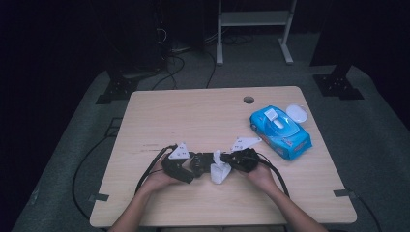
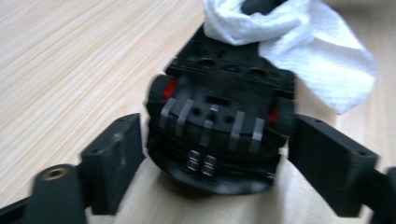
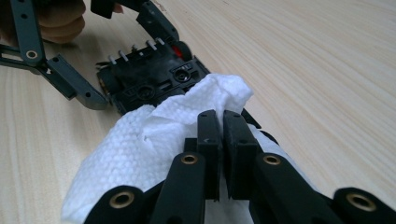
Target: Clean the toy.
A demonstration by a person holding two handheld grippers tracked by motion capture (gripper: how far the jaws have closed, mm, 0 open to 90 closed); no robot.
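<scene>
Surface carries the work near its front edge. Black toy car lies there, underside toward the left tool's camera, between the two hands; treat it as the landmark. Wipes pack sits well to the right of the car and farther back.

Left tool: jaws spread, flanking the car's sides, pads apparently not pressing. Likely needs to close and steady the car before any rubbing.

Right tool: jaws pressed together, pinching a wipe that touches the car's far end.

Advice: clamp the car first, then drag the wipe with short strokes, keeping the pinch firm so the wipe doesn't slip.
</scene>
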